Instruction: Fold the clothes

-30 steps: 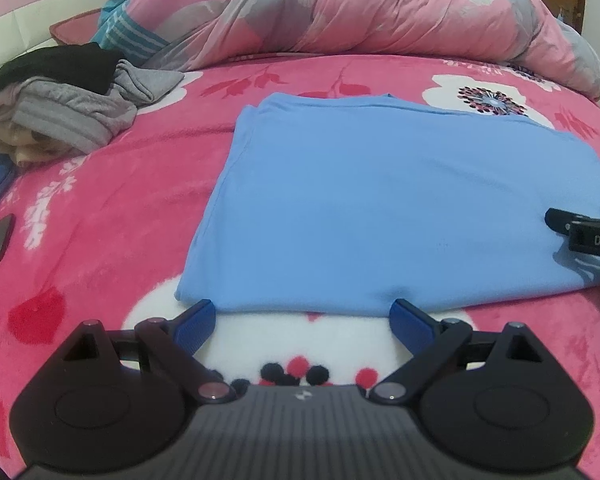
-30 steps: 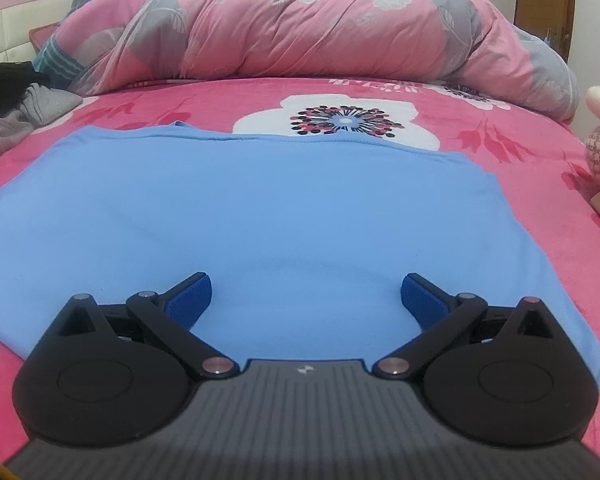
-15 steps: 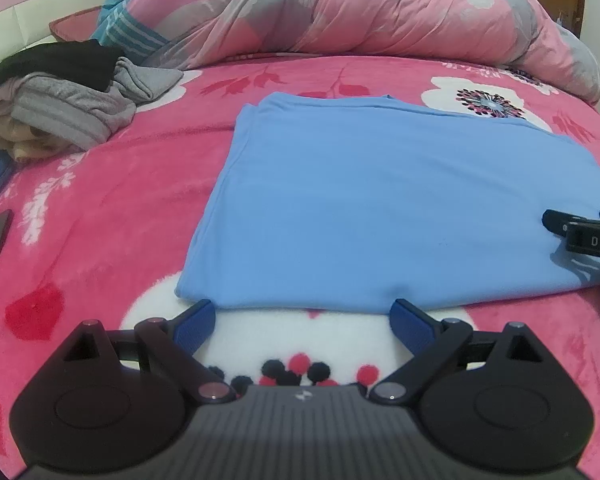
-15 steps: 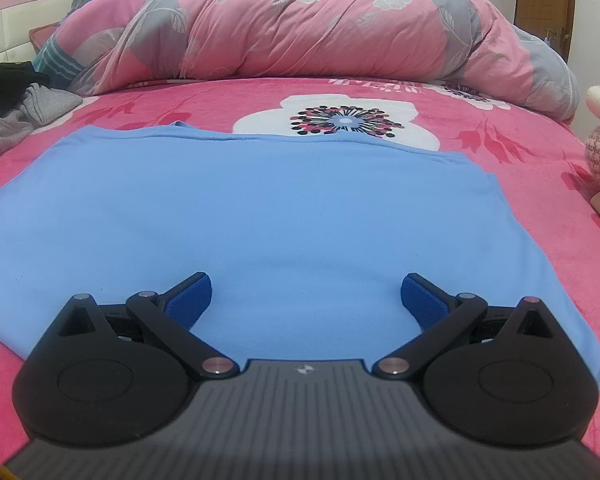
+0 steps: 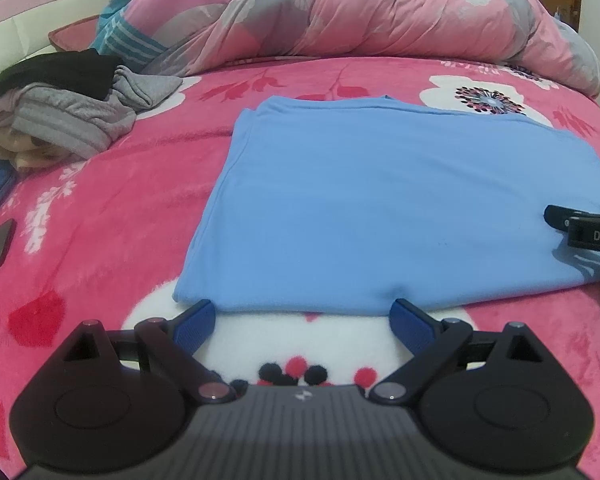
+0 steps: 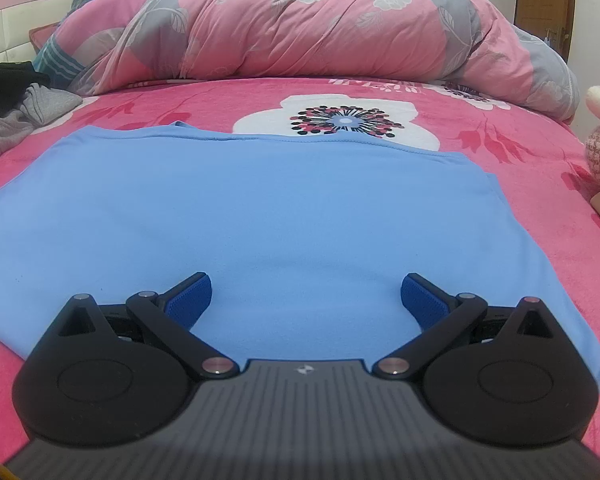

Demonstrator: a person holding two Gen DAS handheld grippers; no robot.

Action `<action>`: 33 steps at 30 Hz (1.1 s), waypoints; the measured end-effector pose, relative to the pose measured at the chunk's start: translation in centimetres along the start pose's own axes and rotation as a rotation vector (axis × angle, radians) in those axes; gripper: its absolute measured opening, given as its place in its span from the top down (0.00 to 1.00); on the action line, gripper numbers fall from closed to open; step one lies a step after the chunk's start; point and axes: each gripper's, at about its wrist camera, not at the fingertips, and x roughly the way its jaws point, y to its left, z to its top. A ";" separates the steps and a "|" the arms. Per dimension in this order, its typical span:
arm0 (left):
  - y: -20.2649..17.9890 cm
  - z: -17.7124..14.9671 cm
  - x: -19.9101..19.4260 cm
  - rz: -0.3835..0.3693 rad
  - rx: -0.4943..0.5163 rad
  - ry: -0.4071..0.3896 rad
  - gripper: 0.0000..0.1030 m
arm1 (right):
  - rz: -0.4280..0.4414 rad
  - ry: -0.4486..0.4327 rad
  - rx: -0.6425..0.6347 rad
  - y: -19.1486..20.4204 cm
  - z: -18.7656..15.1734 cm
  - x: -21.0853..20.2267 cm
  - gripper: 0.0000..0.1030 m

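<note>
Bed (image 5: 140, 208), covered by a bright pink plush blanket with white, red and dark flower prints, filling both views. Quilt (image 6: 320, 28), pink and grey with a floral pattern, rolled into a long bolster across the far side of the bed; a teal striped cushion (image 5: 128, 36) shows at its left end. Blue garment (image 5: 380, 208), light blue, smooth, laid flat in a rough rectangle on the middle of the blanket, its hemmed far edge toward the quilt and its near edge toward both cameras; folded layers show along its left side in the left wrist view. Pile of clothes (image 5: 60, 108), grey, black and beige pieces heaped together on the blanket, well apart from the blue garment to its left. Left claw (image 5: 302, 316), black body with blue pads, released and spread wide, low over the blanket at the garment's near left corner, both pads just at the cloth's near edge, nothing between them. Right claw (image 6: 306, 300), same make, also released and spread wide, over the garment's near right portion, empty; its tip shows at the right edge of the left wrist view, above the blue cloth.
</note>
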 end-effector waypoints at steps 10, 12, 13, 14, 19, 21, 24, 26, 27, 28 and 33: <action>0.2 0.1 0.4 -0.017 -0.006 -0.007 0.07 | 0.000 0.000 0.000 0.0 0.0 0.0 0.01; 0.2 0.1 0.4 -0.019 -0.009 -0.006 0.07 | 0.000 0.000 0.000 0.0 0.0 0.0 0.01; 0.2 0.1 0.4 -0.019 -0.010 -0.006 0.07 | 0.000 0.000 0.000 0.0 0.0 0.0 0.01; 0.2 0.0 0.4 -0.019 -0.011 -0.007 0.07 | 0.000 0.000 0.000 0.0 0.0 0.0 0.01; 0.3 0.0 0.5 -0.021 -0.009 -0.009 0.06 | -0.001 0.000 0.000 0.0 0.0 0.0 0.01; 0.3 0.0 0.5 -0.023 -0.010 -0.009 0.06 | -0.001 0.000 0.000 0.0 0.0 0.0 0.01; 0.3 -0.1 0.5 -0.023 -0.007 -0.012 0.06 | -0.001 0.000 0.000 0.0 0.0 0.0 0.01; 0.4 -0.1 0.5 -0.025 -0.006 -0.012 0.05 | -0.001 0.000 0.000 0.0 0.0 0.0 0.01; 0.4 -0.1 0.5 -0.026 -0.006 -0.012 0.05 | -0.001 0.000 0.000 0.0 0.0 0.0 0.01; 0.4 0.0 0.6 -0.026 -0.006 -0.012 0.05 | -0.001 0.000 0.000 0.0 0.0 0.0 0.01; 0.3 0.0 0.6 -0.023 -0.004 -0.009 0.05 | -0.001 0.000 0.000 0.0 0.0 0.0 0.01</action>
